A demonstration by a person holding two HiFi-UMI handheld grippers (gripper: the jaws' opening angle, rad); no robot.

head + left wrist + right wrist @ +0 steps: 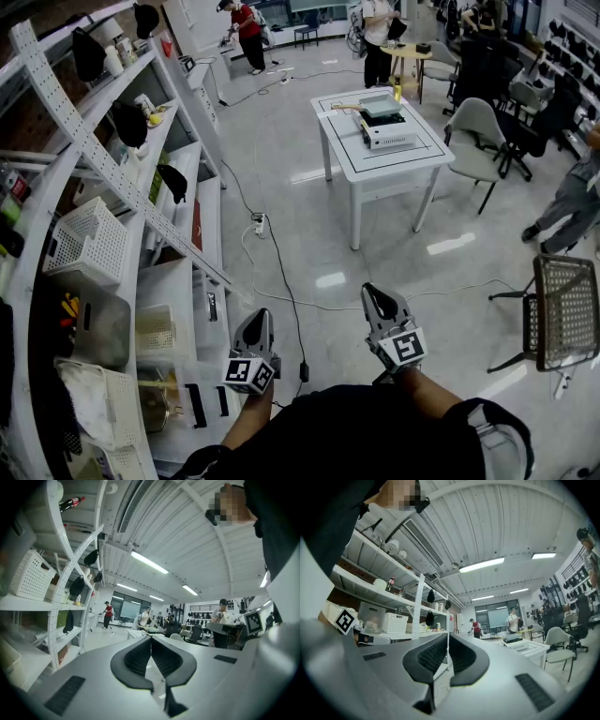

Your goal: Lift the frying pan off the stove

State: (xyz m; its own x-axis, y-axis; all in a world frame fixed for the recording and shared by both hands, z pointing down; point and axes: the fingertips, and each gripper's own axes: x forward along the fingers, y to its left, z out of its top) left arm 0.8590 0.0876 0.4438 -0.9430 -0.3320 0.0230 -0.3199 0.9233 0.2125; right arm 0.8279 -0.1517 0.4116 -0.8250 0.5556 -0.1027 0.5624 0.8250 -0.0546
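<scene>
The left hand-held gripper (256,324) is at the lower middle of the head view, and its marker cube faces the camera. In its own view the two jaws are pressed together at the tips and there is nothing between them. The right hand-held gripper (377,297) is just to the right of it and a little higher in the frame. Its jaws are also pressed together and empty.

The frying pan (381,104) is far from both, in the upper middle of the frame. It sits on the stove (394,140), which stands on a white tabletop (394,171). The pan looks small and grey, with a pale handle that points to the left of the frame.

A white shelf rack (141,225) with baskets fills the left side. A black cable (281,272) runs across the floor (309,234) between the rack and the tabletop. A grey chair (478,127) stands just right of the tabletop.
</scene>
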